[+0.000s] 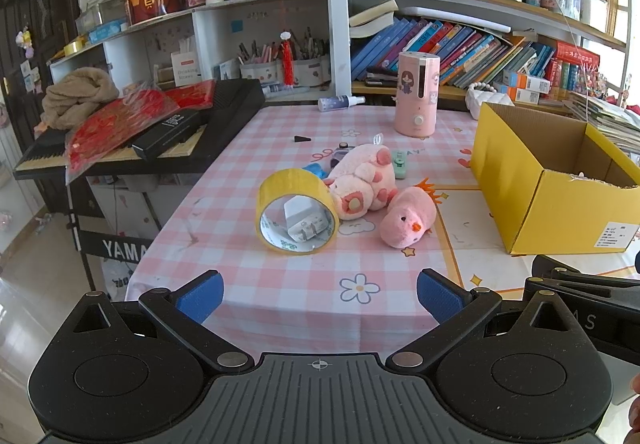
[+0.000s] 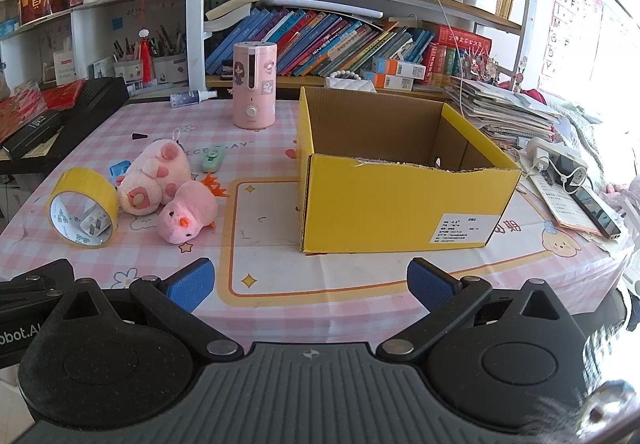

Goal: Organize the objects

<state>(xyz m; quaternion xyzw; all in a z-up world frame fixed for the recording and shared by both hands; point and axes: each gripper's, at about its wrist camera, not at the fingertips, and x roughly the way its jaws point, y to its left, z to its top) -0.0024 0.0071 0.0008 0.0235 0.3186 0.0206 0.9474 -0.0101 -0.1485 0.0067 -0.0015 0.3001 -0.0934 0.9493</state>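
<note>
A yellow tape roll (image 1: 297, 211) (image 2: 83, 207) stands on edge on the pink checked tablecloth, with a white charger plug (image 1: 303, 222) seen through its hole. Beside it lie a pink pig plush (image 1: 362, 179) (image 2: 154, 175) and a pink chick plush (image 1: 408, 217) (image 2: 187, 216). Small blue (image 1: 316, 169), green (image 1: 399, 163) (image 2: 212, 159) and purple (image 1: 339, 155) items lie behind them. An open yellow cardboard box (image 1: 560, 211) (image 2: 400, 203) stands to the right. My left gripper (image 1: 319, 298) is open and empty near the table's front edge. My right gripper (image 2: 308, 286) is open and empty in front of the box.
A pink humidifier (image 1: 416, 93) (image 2: 255, 83) and a spray bottle (image 1: 340, 102) (image 2: 192, 97) stand at the back. A black keyboard (image 1: 160, 139) with red packets lies left. Bookshelves rise behind. Papers, a phone (image 2: 596, 211) and a charger lie right of the box.
</note>
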